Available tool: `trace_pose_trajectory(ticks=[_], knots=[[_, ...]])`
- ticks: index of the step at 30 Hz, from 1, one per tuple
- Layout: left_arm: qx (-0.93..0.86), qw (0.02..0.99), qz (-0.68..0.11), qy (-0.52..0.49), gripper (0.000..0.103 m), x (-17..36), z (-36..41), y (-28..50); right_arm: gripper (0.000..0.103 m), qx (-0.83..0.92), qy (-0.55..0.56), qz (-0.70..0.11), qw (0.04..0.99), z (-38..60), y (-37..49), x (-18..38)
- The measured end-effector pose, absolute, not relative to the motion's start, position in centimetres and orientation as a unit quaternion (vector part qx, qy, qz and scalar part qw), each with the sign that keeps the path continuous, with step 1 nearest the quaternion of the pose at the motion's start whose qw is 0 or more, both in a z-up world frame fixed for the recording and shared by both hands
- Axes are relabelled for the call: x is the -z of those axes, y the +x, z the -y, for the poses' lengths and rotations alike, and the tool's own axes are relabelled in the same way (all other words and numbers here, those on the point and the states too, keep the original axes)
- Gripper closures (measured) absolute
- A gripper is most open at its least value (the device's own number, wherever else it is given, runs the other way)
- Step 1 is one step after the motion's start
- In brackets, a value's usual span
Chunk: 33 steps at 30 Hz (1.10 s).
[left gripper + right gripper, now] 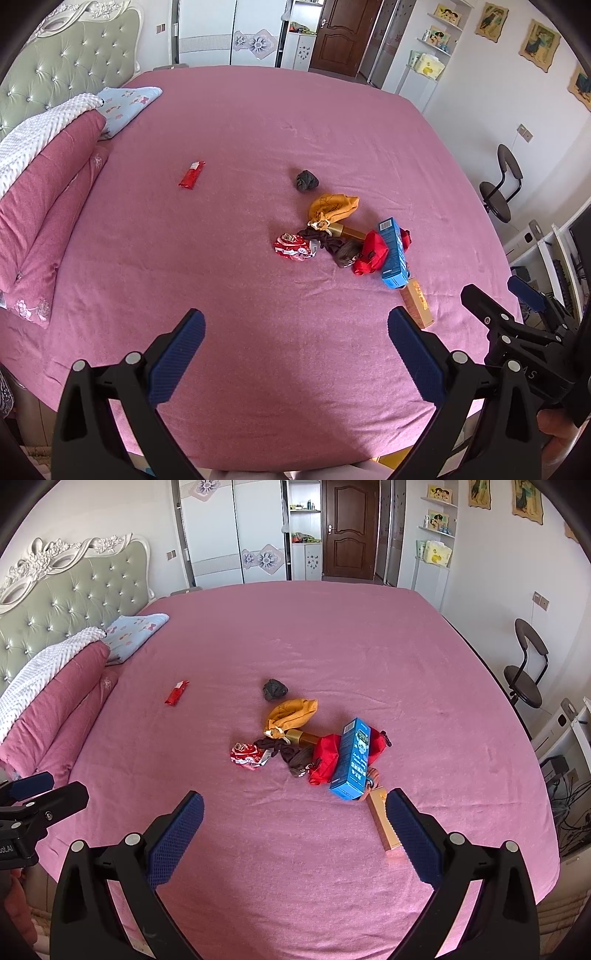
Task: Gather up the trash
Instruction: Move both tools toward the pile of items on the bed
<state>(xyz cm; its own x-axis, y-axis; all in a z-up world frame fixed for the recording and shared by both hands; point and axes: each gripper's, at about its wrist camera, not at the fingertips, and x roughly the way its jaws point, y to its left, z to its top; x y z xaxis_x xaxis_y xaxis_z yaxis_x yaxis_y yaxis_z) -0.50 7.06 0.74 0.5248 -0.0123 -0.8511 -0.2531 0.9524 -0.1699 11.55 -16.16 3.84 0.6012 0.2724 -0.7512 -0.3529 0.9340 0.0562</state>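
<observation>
Scene: two hand-held tools are hovering over the near edge of a pink bed (pixel 332 635), trash lying mid-mattress, well ahead of both.
Left tool (pixel 295 332): jaws are standing wide apart, gripping nothing.
Right tool (pixel 293 812): also gaping wide and empty, its right finger overlapping the gold box (pixel 380 819) in view; contact cannot be told.
Red snack wrapper (pixel 192 174): lying alone, far left of the pile; looking light, thin and slippery, best pinched across its narrow width.
Crumpled red-and-white wrapper (pixel 293 247): sitting at the pile's left edge; likely crushing easily, any raised fold serving as a hold.
Blue carton (pixel 351 760): leaning on red fabric (pixel 325 760); appearing stiff and light, best taken across its narrow sides.
Dark wad (pixel 306 180): resting just beyond the pile; soft.
</observation>
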Motion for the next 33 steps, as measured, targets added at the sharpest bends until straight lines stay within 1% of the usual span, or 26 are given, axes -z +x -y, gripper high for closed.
trace_pose_trajectory(ticks=[33], knots=[[-0.065,0.860,-0.486,-0.142,0.004,0.2,-10.9,2.7,0.008,-0.179,-0.048,-0.426,0.885,12.1,14.1,-2.8]])
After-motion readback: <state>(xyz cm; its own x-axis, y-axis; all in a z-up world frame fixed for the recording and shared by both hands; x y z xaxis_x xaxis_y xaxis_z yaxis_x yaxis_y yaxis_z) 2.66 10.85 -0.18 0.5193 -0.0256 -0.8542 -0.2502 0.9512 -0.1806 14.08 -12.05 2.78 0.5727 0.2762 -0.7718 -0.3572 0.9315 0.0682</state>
